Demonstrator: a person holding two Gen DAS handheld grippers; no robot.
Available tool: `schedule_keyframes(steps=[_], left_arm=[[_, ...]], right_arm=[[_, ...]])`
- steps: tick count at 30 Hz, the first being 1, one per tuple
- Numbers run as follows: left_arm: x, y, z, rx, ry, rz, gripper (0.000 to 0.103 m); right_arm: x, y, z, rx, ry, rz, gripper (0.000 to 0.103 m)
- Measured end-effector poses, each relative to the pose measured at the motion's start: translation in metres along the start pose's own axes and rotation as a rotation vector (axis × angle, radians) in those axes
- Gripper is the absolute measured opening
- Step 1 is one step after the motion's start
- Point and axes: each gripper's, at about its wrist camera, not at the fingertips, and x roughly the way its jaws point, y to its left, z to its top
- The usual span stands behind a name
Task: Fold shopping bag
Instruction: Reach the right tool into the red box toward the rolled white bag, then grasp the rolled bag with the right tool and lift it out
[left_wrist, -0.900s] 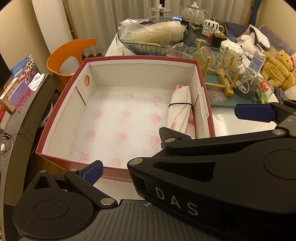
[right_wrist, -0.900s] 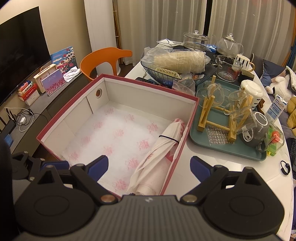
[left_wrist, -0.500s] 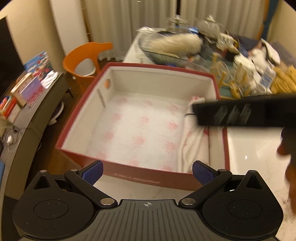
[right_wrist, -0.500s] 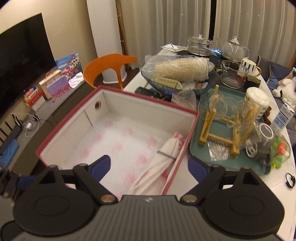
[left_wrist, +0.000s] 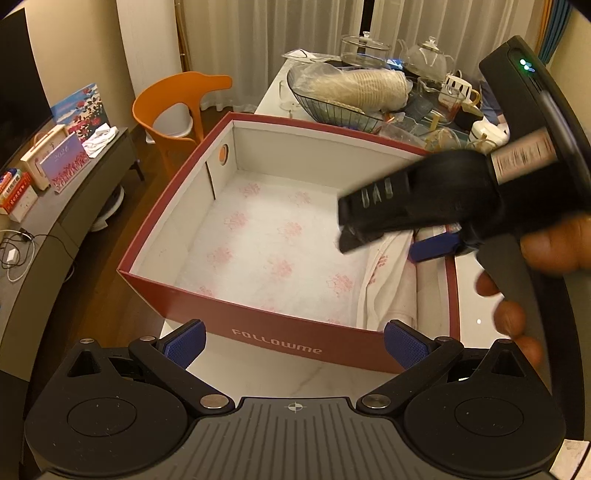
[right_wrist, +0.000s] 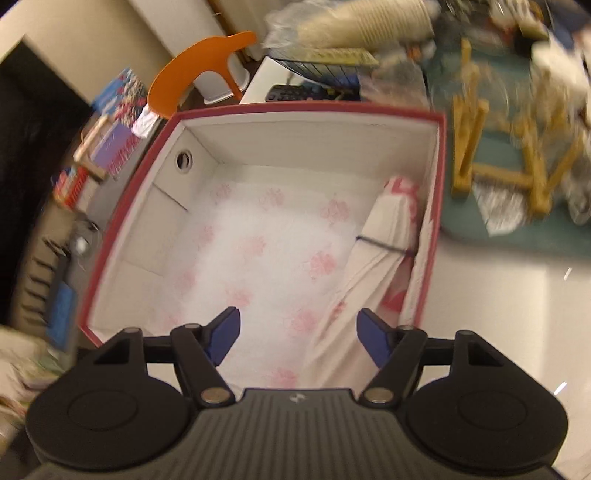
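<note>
A rolled shopping bag (right_wrist: 388, 254), bound by a dark band, lies along the right inner wall of the red box (left_wrist: 280, 336); the right gripper (right_wrist: 298, 341) hovers above it, fingers apart, empty; the left gripper (left_wrist: 293, 345) waits near the box's front wall, fingers wide, empty; the reaching step seems in hand; next, pinch and lift the bag out.

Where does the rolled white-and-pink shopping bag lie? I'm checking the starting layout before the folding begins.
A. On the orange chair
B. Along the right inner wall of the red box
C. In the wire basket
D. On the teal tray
B: the rolled shopping bag, with a dark band around it, lies against the right inner wall of the red box, as the right wrist view shows.
</note>
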Motion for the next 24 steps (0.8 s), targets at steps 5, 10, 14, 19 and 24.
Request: schedule_keyframes(steps=[5, 10, 14, 19, 24], left_arm=[[0.000, 0.006, 0.001, -0.019, -0.005, -0.011, 0.103], [-0.004, 0.014, 0.001, -0.031, -0.019, -0.033, 0.103], [-0.006, 0.031, 0.001, -0.044, -0.030, -0.031, 0.103], [-0.006, 0.049, 0.004, -0.090, -0.037, -0.068, 0.103], [-0.005, 0.062, 0.005, -0.108, -0.048, -0.093, 0.103]], right_arm=[[0.012, 0.003, 0.002, 0.016, 0.031, -0.089, 0.066], [0.028, 0.025, 0.002, -0.055, 0.117, -0.222, 0.067], [0.037, 0.027, 0.016, -0.020, 0.161, -0.258, 0.066], [0.069, 0.055, 0.017, -0.160, 0.237, -0.415, 0.068], [0.087, 0.061, 0.001, -0.249, 0.226, -0.567, 0.035]])
